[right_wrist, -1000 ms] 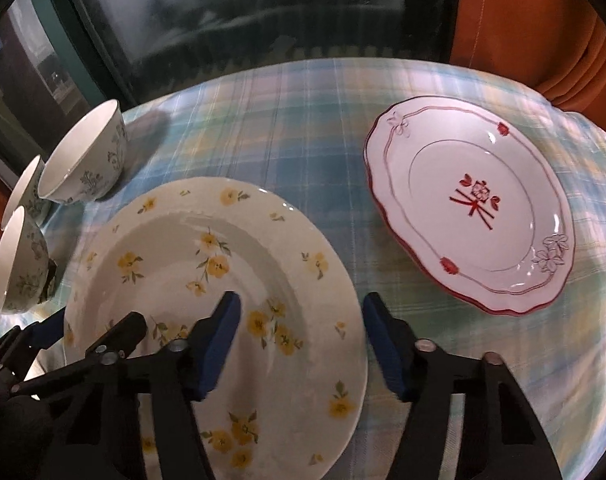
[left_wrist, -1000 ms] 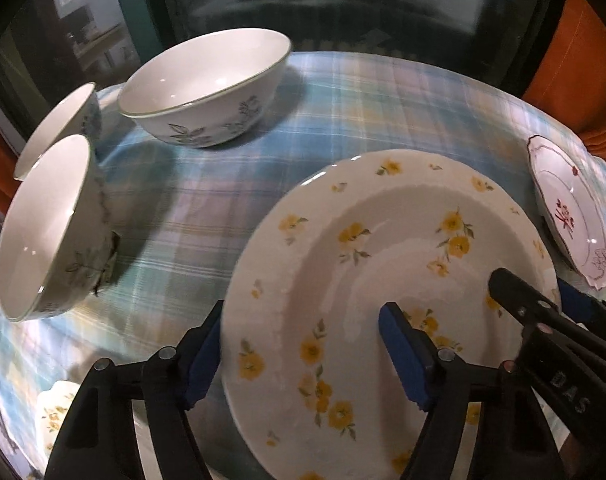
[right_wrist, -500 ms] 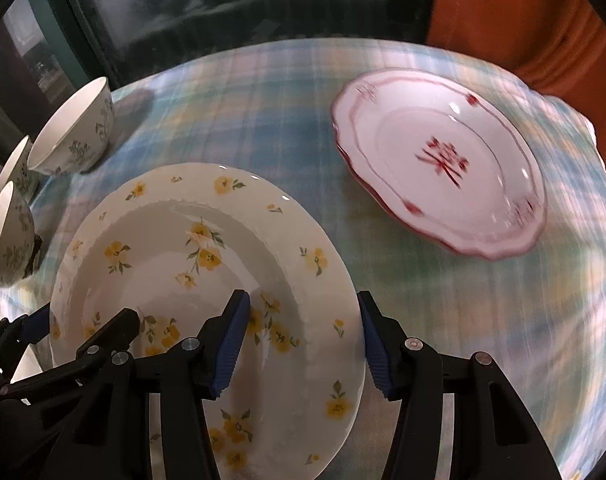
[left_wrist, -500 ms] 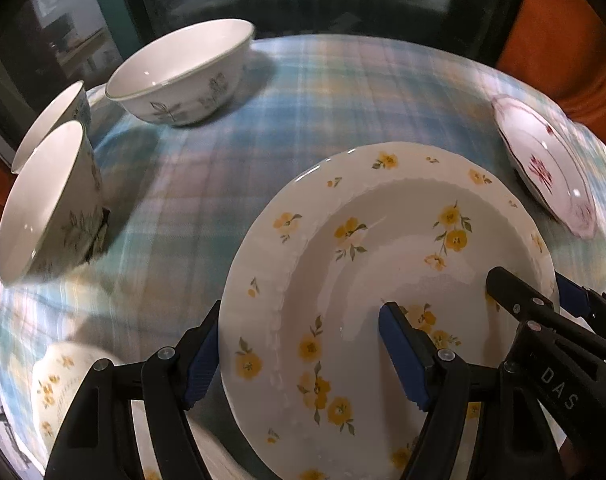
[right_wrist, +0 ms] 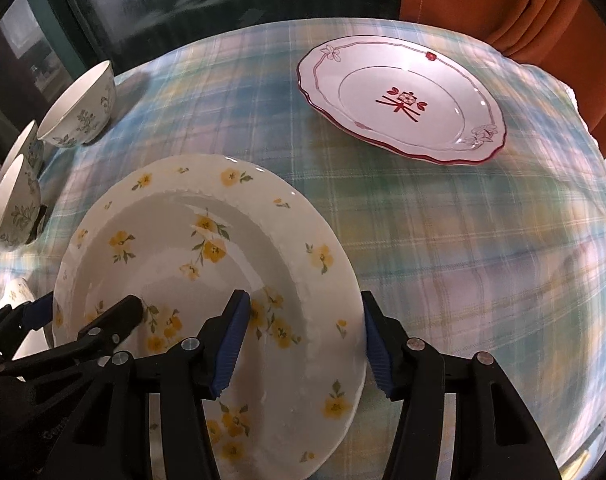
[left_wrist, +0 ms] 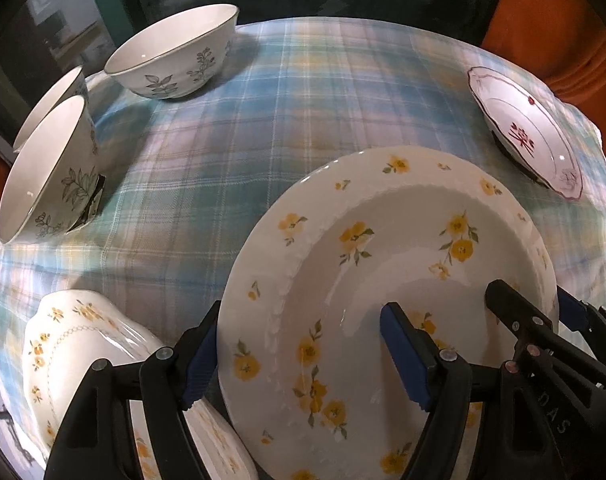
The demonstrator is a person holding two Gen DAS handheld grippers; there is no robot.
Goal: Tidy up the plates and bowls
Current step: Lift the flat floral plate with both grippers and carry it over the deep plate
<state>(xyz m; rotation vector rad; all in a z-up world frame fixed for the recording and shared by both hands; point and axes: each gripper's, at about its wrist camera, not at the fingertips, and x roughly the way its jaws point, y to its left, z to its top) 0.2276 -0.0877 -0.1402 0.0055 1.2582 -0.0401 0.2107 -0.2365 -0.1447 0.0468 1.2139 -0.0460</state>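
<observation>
Your inventory, largest first.

1. Plaid tablecloth (right_wrist: 443, 240), blue-green, under everything.
2. Yellow-flowered plate (left_wrist: 383, 264): you carry it tilted, raised off the cloth, between both tools. In the left wrist view it fills 5 o'clock; in the right wrist view, 7 o'clock.
3. Red-trimmed plate (right_wrist: 403, 100), lying flat at 1 o'clock in the right view, well apart from the carried plate.
4. Second yellow-flowered dish (left_wrist: 83, 344), at 8 o'clock in the left view, partly beneath the carried plate.
5. Three leaf-patterned bowls: the far bowl (left_wrist: 175, 52) at 11 o'clock, two nearer bowls (left_wrist: 47, 172) close together at 9 o'clock.
6. Left gripper (left_wrist: 299, 356): jaws straddle the plate's left rim, one pad outside, one inside.
7. Right gripper (right_wrist: 303, 340): jaws likewise astride the right rim, gripping it.
</observation>
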